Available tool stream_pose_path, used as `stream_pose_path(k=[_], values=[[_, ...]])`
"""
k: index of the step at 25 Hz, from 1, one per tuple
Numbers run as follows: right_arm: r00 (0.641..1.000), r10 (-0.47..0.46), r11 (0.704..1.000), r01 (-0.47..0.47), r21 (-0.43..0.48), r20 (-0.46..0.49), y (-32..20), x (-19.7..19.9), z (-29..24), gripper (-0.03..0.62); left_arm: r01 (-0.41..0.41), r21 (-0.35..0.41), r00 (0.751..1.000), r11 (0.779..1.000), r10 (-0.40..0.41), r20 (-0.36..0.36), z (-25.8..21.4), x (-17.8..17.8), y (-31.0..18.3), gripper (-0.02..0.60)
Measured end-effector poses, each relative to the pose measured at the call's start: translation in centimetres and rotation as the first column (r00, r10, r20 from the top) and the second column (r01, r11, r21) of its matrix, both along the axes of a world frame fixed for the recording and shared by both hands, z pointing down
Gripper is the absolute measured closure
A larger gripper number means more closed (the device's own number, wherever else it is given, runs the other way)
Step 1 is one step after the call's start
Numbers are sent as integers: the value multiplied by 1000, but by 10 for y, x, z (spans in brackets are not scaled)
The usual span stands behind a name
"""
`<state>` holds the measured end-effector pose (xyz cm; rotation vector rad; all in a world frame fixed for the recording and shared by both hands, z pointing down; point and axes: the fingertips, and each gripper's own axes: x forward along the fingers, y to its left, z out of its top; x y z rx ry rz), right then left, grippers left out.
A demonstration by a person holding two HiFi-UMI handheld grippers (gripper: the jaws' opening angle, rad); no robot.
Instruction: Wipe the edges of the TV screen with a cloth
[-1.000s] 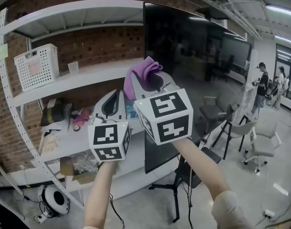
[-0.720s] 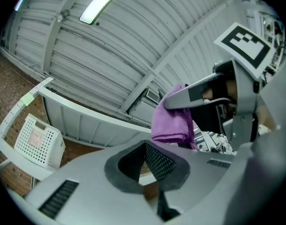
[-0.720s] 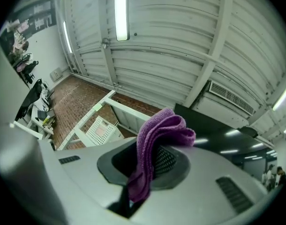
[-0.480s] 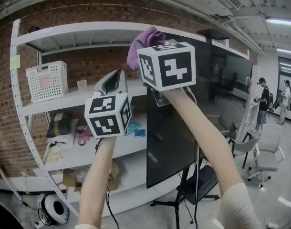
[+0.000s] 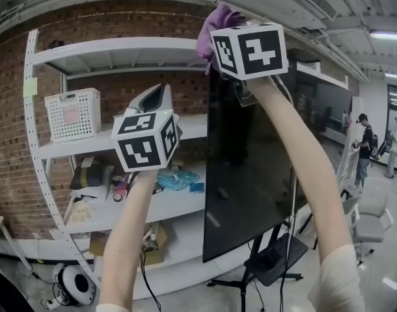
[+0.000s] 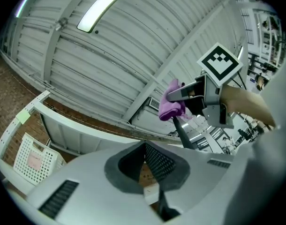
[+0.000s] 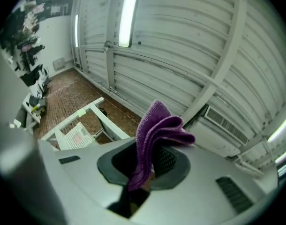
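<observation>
Cloth (image 7: 157, 130) clamped in right hand-held gripper (image 7: 145, 170) hovers beside TV screen (image 5: 250, 174) top.

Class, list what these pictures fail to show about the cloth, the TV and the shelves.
1. Whether the purple cloth touches the TV screen: in the head view, the marker cube on the right gripper covers the spot.
2. Feet of the TV stand: in the head view, cut off by the bottom edge.
3. Print on the label of the white basket: in the head view, too small.
</observation>
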<state>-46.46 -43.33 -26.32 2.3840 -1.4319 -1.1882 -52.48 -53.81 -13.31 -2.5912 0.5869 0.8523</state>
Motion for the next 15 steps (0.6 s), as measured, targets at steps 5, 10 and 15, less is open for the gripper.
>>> stream_pose_path(k=[5,10,15], values=[[968,159,987,-162,4,-192,22,11,-26,539,6,-11,1000,1000,-6,6,4,9,-3,568],[931,71,975,-141,-172,-359,1,1,3,539,-9,7,1000,1000,9,7,5,20,12,568],[928,-40,968,-56,-244,-370,-10,-13,16,539,1,54,1000,999,-2,14,4,26,27,568]])
